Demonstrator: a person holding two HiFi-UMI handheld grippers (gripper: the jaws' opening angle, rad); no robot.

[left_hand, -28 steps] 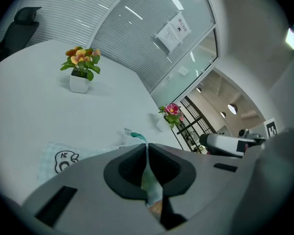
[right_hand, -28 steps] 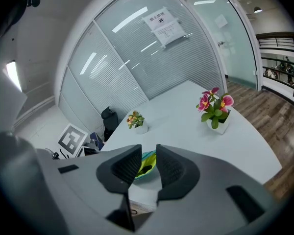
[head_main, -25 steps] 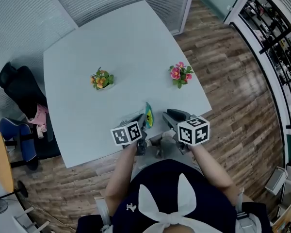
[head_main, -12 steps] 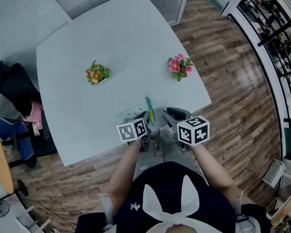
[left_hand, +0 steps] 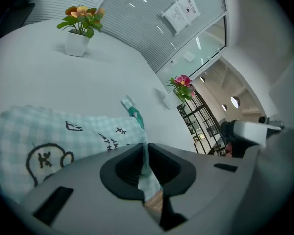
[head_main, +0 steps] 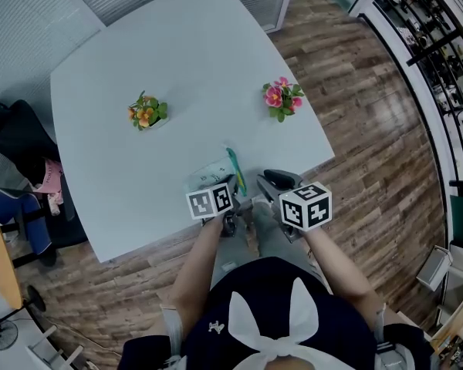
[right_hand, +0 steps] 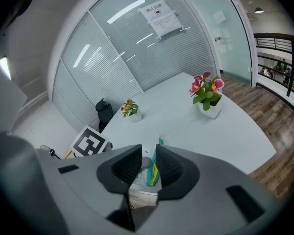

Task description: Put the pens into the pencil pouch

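Your left claw is clamped on a corner of the pencil pouch at the near edge of the bench. Your right claw stands open and empty. A careless tug could drag the pouch off.

The pencil pouch is mint-and-white gingham with black doodles and a teal zip. At upper left, orange flowers stand in a white pot; the table is pale blue-grey.
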